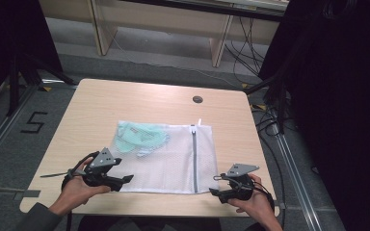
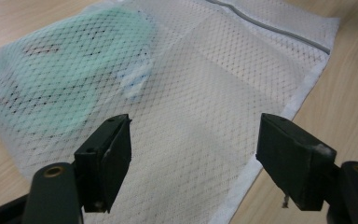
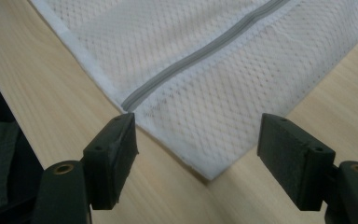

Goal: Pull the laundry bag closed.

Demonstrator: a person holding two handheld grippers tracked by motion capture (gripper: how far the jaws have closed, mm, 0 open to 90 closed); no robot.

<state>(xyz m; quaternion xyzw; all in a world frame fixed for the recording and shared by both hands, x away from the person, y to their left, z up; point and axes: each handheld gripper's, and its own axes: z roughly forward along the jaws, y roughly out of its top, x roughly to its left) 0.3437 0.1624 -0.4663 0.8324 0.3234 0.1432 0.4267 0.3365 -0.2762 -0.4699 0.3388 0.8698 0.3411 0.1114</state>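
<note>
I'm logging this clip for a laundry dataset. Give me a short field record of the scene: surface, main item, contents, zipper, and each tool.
surface: wooden table
main item: white mesh laundry bag, lying flat
contents: mint-green garment inside, at the far left end
zipper: grey zipper, appears closed
left tool: open, at the bag's near left edge, holding nothing
right tool: open, at the bag's near right corner, holding nothing

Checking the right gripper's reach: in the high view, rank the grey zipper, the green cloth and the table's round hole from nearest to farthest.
From the right gripper:
1. Grey zipper, just left of it.
2. Green cloth, inside the mesh bag's far left.
3. Round hole, near the far edge.
</note>
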